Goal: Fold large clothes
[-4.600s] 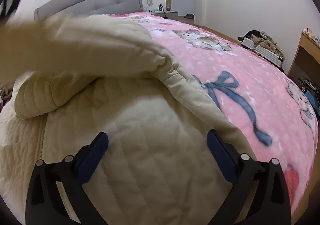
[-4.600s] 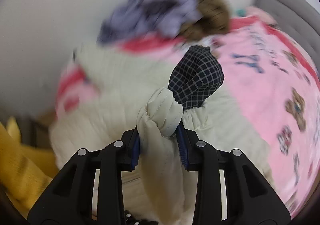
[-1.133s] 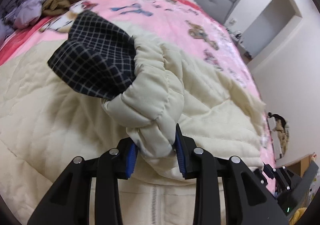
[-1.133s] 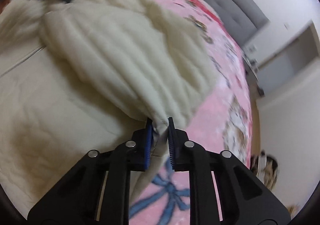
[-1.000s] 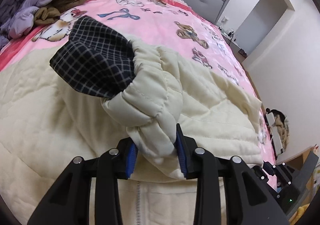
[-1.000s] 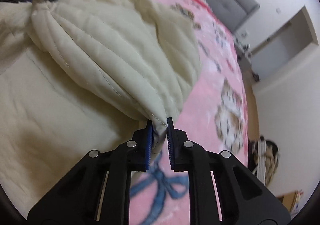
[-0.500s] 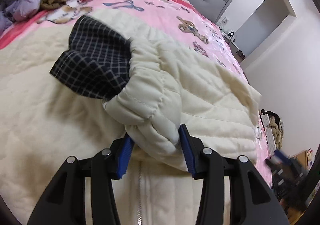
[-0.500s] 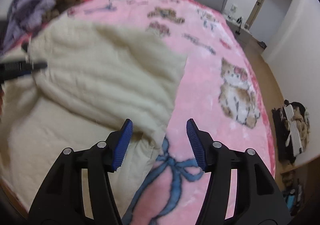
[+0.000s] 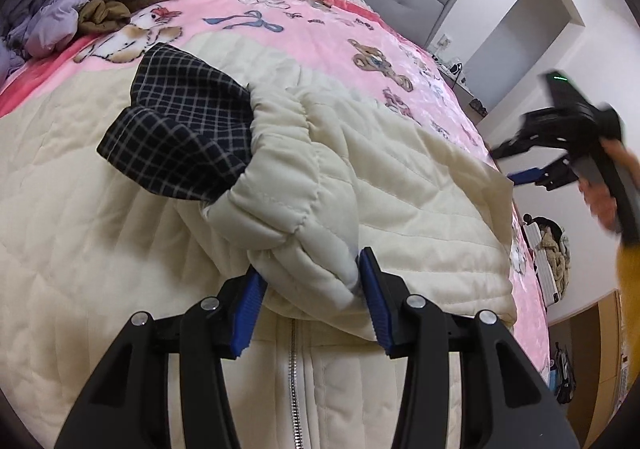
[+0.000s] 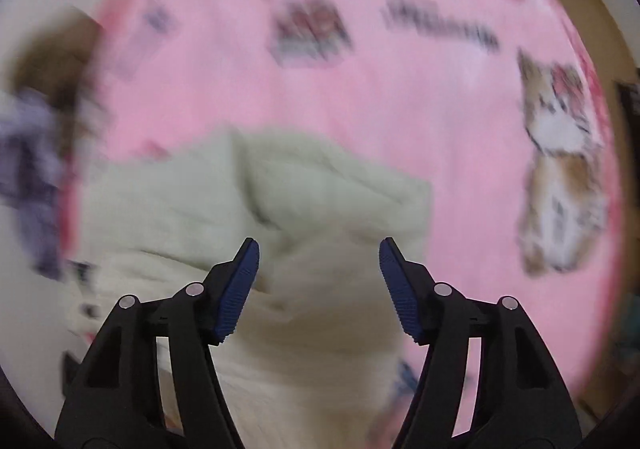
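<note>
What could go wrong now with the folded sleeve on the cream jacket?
1. The sleeve is a puffy roll between the left gripper fingers; once let go it may spring back off the jacket.
2. The checked lining hangs out of the cuff and may stay bunched inside the fold.
3. The right gripper is open and empty, its jaws having just opened, so nothing pins the far edge.

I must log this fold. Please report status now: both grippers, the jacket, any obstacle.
Left gripper shut on the sleeve cuff. Right gripper open, jaws just opened, nothing between them. Cream jacket on pink blanket, sleeve folded across the front. Nothing in the way.
</note>
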`<state>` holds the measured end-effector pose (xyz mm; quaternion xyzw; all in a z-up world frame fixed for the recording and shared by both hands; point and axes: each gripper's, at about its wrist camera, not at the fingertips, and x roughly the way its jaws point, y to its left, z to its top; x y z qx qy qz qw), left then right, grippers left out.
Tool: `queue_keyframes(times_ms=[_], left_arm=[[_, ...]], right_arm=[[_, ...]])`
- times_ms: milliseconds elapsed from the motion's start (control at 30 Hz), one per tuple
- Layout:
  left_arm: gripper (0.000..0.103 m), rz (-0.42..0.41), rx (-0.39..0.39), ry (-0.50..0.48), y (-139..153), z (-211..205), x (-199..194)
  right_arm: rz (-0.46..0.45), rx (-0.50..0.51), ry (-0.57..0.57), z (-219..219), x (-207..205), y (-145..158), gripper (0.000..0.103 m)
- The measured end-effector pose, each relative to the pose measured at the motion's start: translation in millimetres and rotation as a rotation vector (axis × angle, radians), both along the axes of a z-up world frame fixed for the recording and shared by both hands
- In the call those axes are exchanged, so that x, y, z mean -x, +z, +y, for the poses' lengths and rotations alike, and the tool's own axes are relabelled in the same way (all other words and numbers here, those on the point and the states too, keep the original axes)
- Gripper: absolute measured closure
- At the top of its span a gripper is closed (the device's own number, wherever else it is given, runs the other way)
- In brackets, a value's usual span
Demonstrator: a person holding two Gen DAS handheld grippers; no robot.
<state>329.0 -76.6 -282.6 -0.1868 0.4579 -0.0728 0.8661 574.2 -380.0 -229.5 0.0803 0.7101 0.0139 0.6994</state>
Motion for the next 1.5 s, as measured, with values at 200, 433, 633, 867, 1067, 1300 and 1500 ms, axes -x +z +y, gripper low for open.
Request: queue_keyframes(times_ms=[200,433,633,867,1067,1300,1500], left_arm=[[0.057,-0.017,0.013,0.008,4.1,-0.7,0.7],[0.057,0.025,-0.05,-0.011,-3.9,-7.9,-5.7],[0.057,0.036,-0.031,-0.016,-10.0,-9.0,-10.6],[0.057,0.055,-0.113,-0.059,-13.2,-16.2,-16.5],[0.057,0.028,-0.039,-0.044,-6.5,-3.7,-14.1],[0.057,0.04,-0.049,-0.017,-7.5,-8.9,-15.9],[0.057,0.043,-0.089,-0.037,-9.2,-13.7,-17.2]], right_arm=[[0.332,0.168,0.096,33.7,-28.2,-48.3,0.072],[0.243,0.099,-0.035,9.5,-35.7,-38.7,0.098],[0.211,0.053,-0.154,-21.5,-36.8,-55.4,0.098],[0.149,0.088,-0.277,-26.4,-32.0,-81.0,0.096],[-0.235,-0.013,-0.213,-34.4,-1.6,-13.3,0.057],[-0.528,-0.017,0.161,-18.5,81.9,3.8,0.078],[-0.417,0.026,0.165,-1.7,77.2,-50.0,0.088]])
